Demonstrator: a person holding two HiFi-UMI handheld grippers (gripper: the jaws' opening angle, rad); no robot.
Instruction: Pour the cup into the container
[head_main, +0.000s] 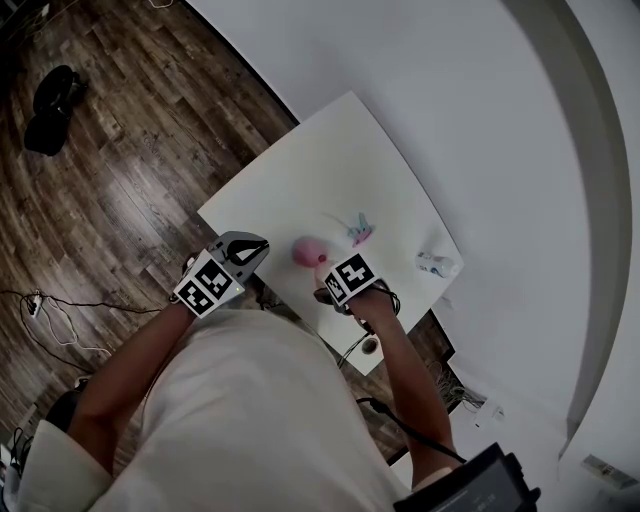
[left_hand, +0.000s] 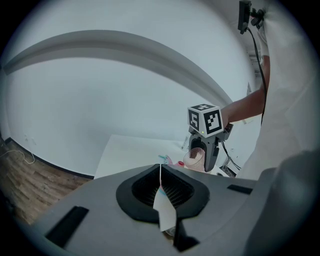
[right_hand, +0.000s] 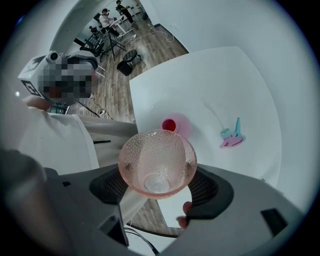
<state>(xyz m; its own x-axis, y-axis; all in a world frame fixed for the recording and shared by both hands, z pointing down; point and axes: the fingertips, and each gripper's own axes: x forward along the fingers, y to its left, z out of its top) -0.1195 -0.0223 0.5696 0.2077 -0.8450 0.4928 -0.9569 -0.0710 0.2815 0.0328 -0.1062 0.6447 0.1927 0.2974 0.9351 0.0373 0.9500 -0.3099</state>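
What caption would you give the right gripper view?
Right gripper holds a dimpled pink cup, pink container on the white table beyond.

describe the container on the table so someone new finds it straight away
On the white table, near the edge closest to the person, sits the container. It is round and pink with red showing inside, unlike the angular pink-and-teal object nearby.

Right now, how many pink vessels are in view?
2: the dimpled cup held by the right gripper, and the container on the table just beyond it.
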